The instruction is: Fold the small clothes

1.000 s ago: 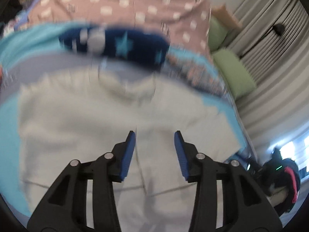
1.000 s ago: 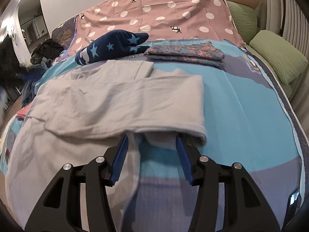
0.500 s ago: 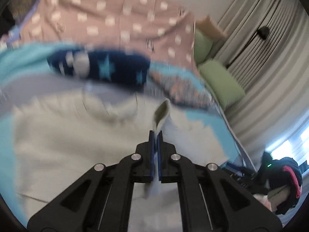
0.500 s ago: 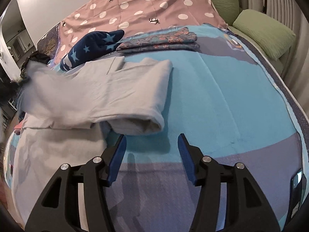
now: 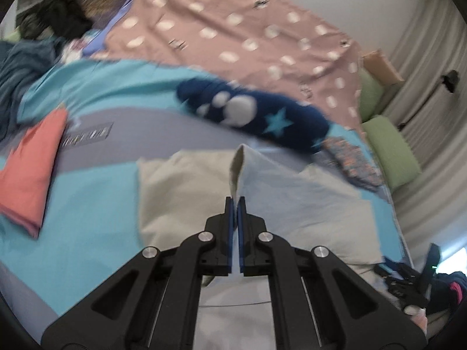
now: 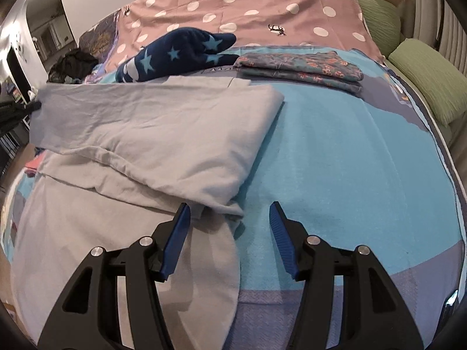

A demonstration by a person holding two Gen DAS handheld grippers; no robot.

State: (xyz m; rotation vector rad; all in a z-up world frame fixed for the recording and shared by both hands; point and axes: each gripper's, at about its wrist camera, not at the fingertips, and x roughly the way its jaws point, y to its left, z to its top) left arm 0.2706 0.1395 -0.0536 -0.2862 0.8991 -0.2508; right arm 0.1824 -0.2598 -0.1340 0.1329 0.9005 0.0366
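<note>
Pinching a raised fold of the grey garment [image 5: 236, 172] at frame centre, the left gripper [image 5: 235, 204] is mid-fold; the right gripper [image 6: 229, 218] (spread, empty) hovers at its hem. Floral pile [image 6: 300, 67] looks finished.

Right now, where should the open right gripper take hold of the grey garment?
The loose lower corner of the grey garment's folded-over flap, lying just ahead of the right gripper. Come straight in from the near side, low: its edge overhangs there, so one finger can probably slip under.
</note>
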